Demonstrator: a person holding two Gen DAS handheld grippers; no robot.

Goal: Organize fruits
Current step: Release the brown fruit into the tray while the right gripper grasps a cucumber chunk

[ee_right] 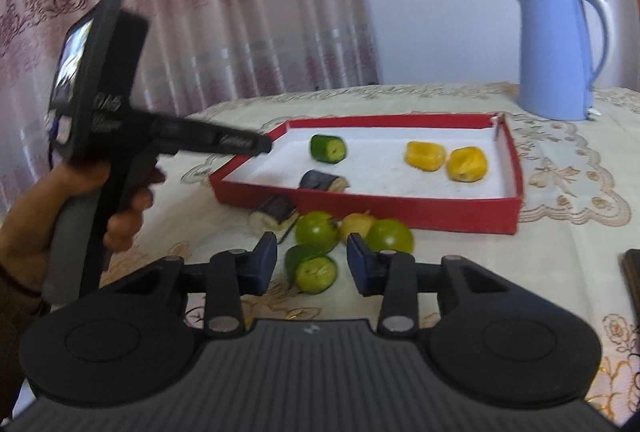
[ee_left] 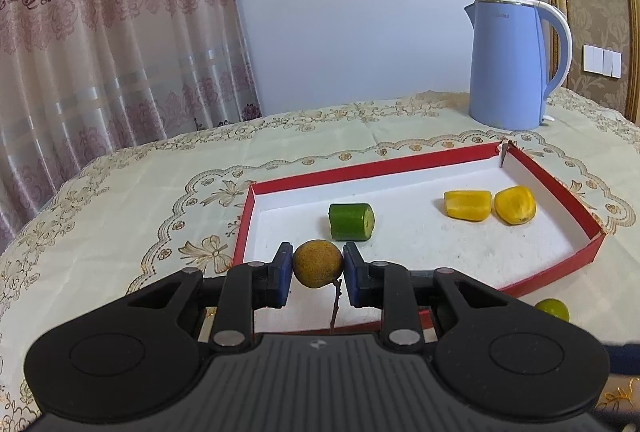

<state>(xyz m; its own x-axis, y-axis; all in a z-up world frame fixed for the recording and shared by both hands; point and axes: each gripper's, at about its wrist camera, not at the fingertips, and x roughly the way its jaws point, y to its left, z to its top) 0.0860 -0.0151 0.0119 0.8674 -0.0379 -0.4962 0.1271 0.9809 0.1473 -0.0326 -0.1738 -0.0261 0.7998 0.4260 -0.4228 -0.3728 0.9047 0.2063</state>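
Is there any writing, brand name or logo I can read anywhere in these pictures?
None can be read for certain.
Kettle: a faint brand mark near the top, too small to read.
Left gripper: white lettering on its side, too blurred to read.
Right gripper: only a small round emblem, no words.

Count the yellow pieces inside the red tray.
2. One yellow piece lies toward the right end of the red tray; the second yellow piece sits just right of it. None seems hidden.
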